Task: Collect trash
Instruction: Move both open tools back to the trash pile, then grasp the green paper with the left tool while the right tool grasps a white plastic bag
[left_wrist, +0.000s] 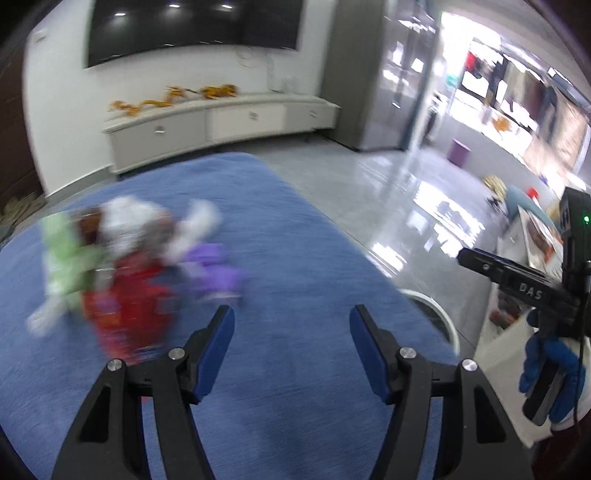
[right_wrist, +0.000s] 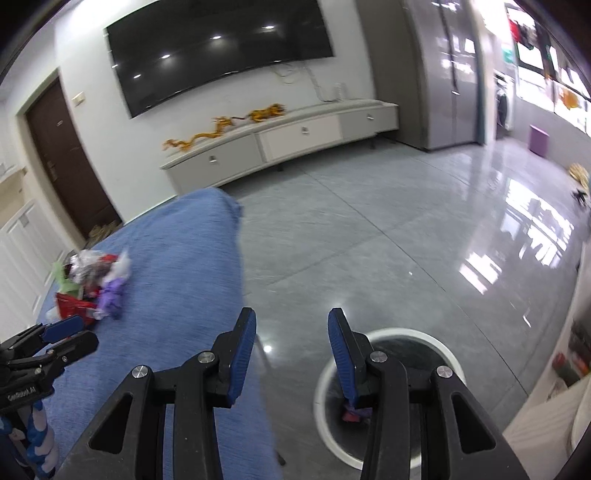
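Observation:
A pile of crumpled trash (left_wrist: 129, 266) lies on the blue-covered table (left_wrist: 295, 266): green, white, red and purple wrappers, blurred in the left wrist view. It also shows in the right wrist view (right_wrist: 92, 288). My left gripper (left_wrist: 291, 317) is open and empty, a little right of and nearer than the pile. My right gripper (right_wrist: 291, 321) is open and empty, held above the white round bin (right_wrist: 448, 360) beside the table's edge. Some red and purple trash (right_wrist: 354, 413) lies in the bin.
The bin's rim (left_wrist: 443, 317) shows past the table's right edge. A low white cabinet (right_wrist: 280, 144) and a wall TV (right_wrist: 221, 48) stand at the back. Glossy grey floor (right_wrist: 406, 229) lies to the right. A white shelf unit (right_wrist: 561, 387) stands at far right.

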